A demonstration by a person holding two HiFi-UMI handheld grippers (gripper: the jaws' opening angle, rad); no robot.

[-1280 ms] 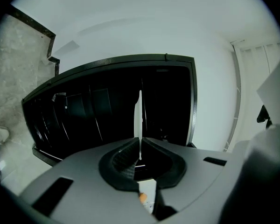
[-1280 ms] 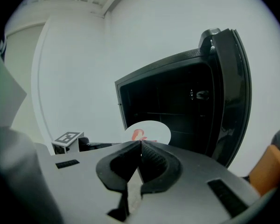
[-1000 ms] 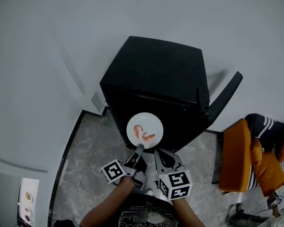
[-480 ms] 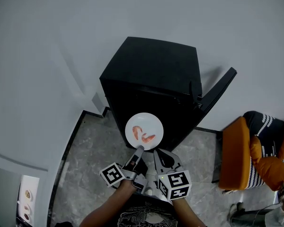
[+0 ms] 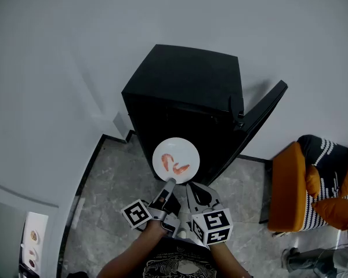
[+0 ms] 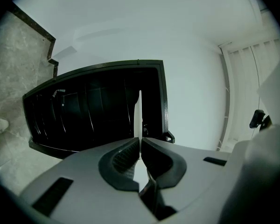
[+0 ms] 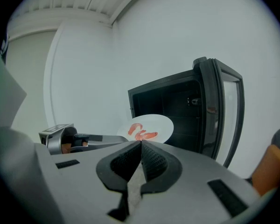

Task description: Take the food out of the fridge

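Note:
A white plate (image 5: pixel 175 161) with red pieces of food (image 5: pixel 176 167) on it hangs in front of the open black fridge (image 5: pixel 185 86). My left gripper (image 5: pixel 170 182) is shut on the plate's near rim. In the left gripper view the plate (image 6: pixel 139 113) shows edge-on as a thin white line rising between the pads of the left gripper (image 6: pixel 139 141). My right gripper (image 5: pixel 191 187) sits just right of the left one, shut and holding nothing. In the right gripper view the closed right gripper (image 7: pixel 141 143) points at the plate (image 7: pixel 149 127) and the fridge's dark inside (image 7: pixel 177 106).
The fridge door (image 5: pixel 256 126) stands open to the right. An orange chair (image 5: pixel 290 190) with striped cloth is at the right, beyond the door. The fridge stands against white walls on a grey stone floor (image 5: pixel 110 184). Small dishes (image 5: pixel 32 245) lie at the lower left.
Both grippers and the plate have drawn slightly back from the fridge opening. The grip on the plate is unchanged.

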